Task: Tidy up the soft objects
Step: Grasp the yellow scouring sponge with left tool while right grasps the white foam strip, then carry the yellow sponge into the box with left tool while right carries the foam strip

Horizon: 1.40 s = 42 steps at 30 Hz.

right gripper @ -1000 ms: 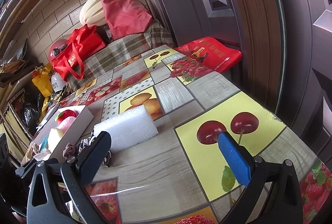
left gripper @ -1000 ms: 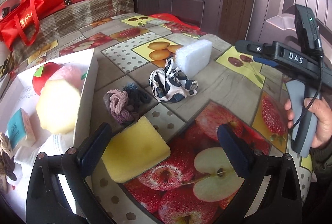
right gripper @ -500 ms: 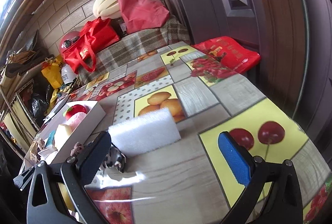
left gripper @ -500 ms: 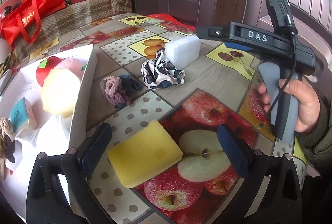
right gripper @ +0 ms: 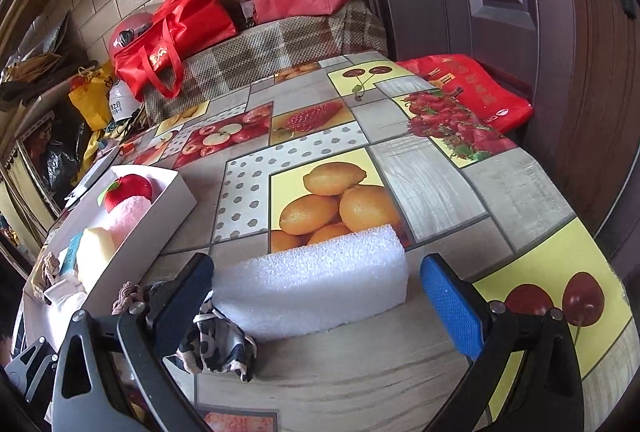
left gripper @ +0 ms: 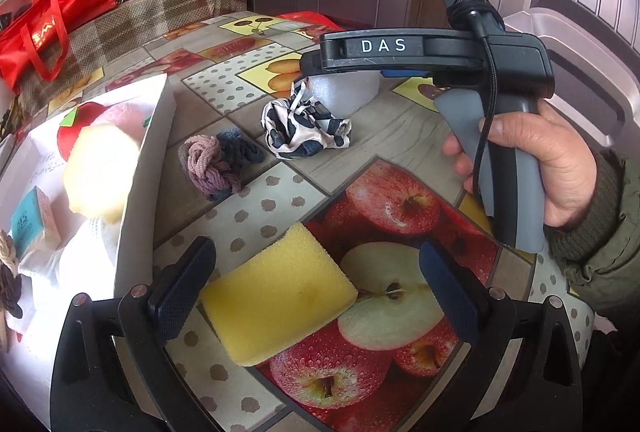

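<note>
On the fruit-print table (right gripper: 520,192), my right gripper (right gripper: 316,296) gapes wide around the white foam block (right gripper: 316,284); my left gripper (left gripper: 316,292) straddles the yellow sponge (left gripper: 276,296), equally wide, holding nothing.

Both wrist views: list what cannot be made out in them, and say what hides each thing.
- White foam block: in the left wrist view, its top is hidden by the right gripper's body.
- White box: left wrist view, near end cut off by the frame edge; contents overexposed.
- Patterned cloth: right wrist view, partly behind the right gripper finger.
- Hair ties: right wrist view, mostly hidden by that finger.
</note>
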Each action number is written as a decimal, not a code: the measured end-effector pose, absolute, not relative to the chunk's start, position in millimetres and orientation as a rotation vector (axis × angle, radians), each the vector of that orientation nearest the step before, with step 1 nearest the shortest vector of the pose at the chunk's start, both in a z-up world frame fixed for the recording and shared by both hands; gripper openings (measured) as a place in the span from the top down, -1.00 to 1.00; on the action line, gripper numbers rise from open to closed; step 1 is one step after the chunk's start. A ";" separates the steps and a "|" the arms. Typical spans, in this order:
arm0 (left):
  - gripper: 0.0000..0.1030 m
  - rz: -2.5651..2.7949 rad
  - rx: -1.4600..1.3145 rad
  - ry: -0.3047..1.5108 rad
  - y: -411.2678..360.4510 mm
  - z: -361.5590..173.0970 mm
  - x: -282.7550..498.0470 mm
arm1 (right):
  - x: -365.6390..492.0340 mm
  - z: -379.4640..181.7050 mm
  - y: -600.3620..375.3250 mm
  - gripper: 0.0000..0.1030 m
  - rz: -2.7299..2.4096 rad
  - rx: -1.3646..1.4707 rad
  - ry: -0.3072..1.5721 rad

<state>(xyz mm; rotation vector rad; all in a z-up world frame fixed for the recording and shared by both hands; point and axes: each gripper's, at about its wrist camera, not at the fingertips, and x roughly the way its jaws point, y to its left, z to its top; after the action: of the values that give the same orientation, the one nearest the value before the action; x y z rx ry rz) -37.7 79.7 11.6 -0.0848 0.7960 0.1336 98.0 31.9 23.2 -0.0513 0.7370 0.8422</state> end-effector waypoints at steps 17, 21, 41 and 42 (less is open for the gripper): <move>0.04 0.134 -0.037 0.703 77.9 22.1 -58.2 | 80.9 42.9 -2.0 -0.74 0.794 0.080 0.540; 0.04 0.117 -0.002 0.584 69.8 34.9 -77.7 | 72.9 48.6 -11.6 -0.74 0.790 0.114 0.474; 0.03 0.306 -0.032 0.364 90.4 54.9 -128.7 | 13.9 54.2 -17.9 -0.74 0.904 0.090 0.384; 0.03 0.315 -0.039 0.362 93.7 54.8 -131.0 | 10.1 54.2 -16.5 -0.74 0.913 0.083 0.380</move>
<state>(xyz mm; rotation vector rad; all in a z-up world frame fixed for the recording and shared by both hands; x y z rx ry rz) -131.0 93.7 54.8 -0.0388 0.3615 0.3154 10.1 -16.5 54.2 0.0829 0.3801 0.9131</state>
